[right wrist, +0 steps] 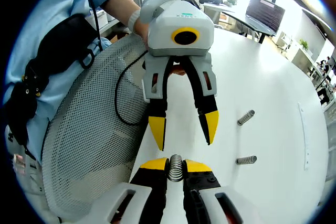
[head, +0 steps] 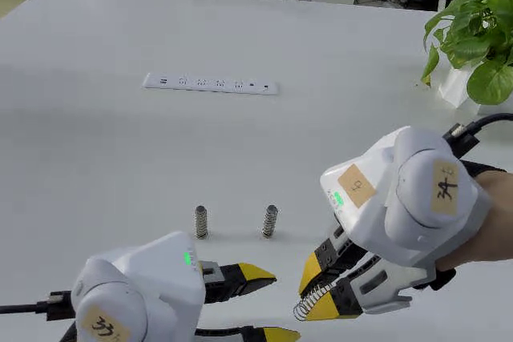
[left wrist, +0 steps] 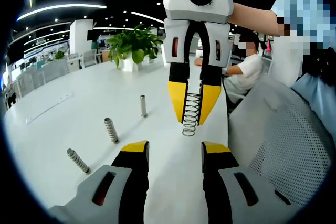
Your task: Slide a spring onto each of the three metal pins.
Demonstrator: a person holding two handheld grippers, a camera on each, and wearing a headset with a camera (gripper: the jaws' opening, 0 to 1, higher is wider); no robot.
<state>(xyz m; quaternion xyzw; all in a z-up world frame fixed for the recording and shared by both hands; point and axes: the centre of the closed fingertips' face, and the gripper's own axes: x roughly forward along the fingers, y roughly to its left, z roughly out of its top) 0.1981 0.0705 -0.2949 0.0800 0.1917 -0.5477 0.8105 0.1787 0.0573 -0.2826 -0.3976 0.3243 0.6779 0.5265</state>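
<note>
The fingers (left wrist: 177,95) of the right gripper (head: 315,290) clamp the spring (left wrist: 191,114), its end free beyond their tips. The left gripper (right wrist: 184,135) stands open and empty. Best to centre that free end over the bare pin (left wrist: 143,106), then lower it straight.

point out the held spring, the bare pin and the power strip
held spring (left wrist: 192,110), left gripper view, on its middle coils
bare pin (left wrist: 143,106), left gripper view, halfway up its shaft
power strip (head: 210,83), head view, middle of its top face
</note>
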